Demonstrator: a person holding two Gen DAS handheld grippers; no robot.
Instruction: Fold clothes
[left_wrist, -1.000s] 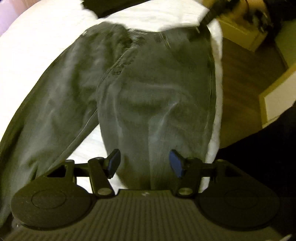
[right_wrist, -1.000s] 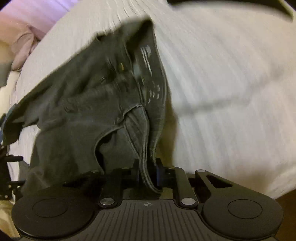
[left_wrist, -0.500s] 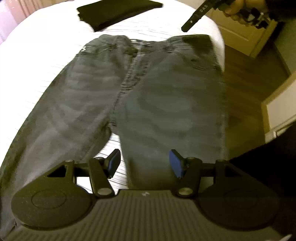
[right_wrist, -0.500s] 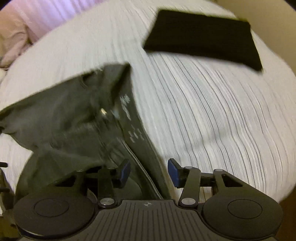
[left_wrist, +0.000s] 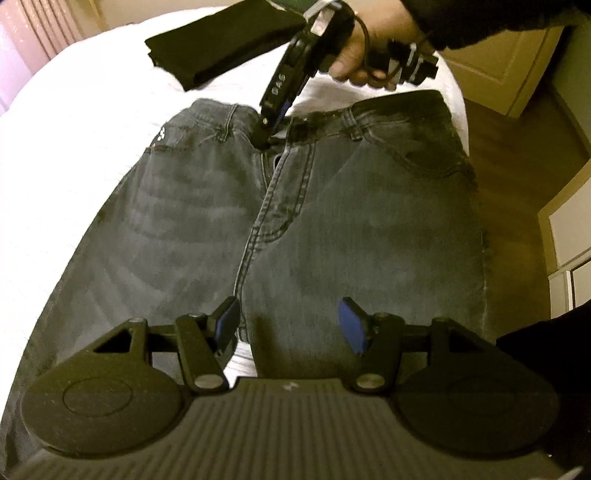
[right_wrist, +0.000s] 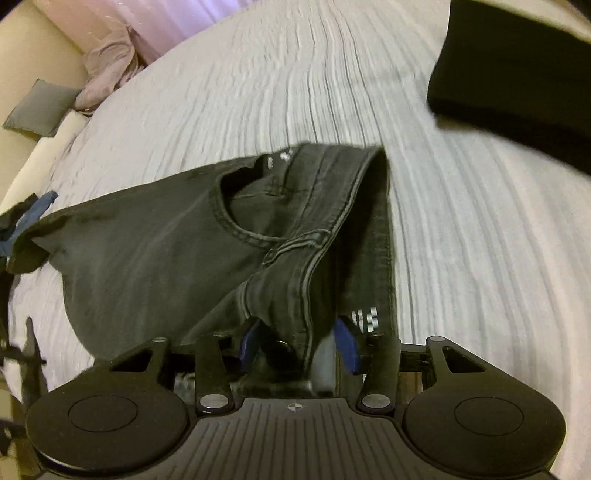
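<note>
Dark grey jeans (left_wrist: 332, 221) lie flat, front up, on the white bed (left_wrist: 74, 147), waistband far from me. My left gripper (left_wrist: 288, 321) is open and empty, hovering over the crotch and upper right leg. My right gripper (left_wrist: 267, 138) reaches down at the middle of the waistband by the fly. In the right wrist view the right gripper (right_wrist: 299, 343) has its jaws apart with the waistband fold of the jeans (right_wrist: 288, 280) bunched between them; the pads do not press it.
A folded black garment (left_wrist: 221, 48) lies on the bed beyond the jeans, also in the right wrist view (right_wrist: 517, 74). Pillows and pink cloth (right_wrist: 107, 70) sit at the bed's far side. Wooden floor and a door (left_wrist: 517, 147) lie right of the bed edge.
The jeans have dropped from hanging to lying flat on the bed. My right gripper opened, let go of the waistband and moved to its middle by the fly.
</note>
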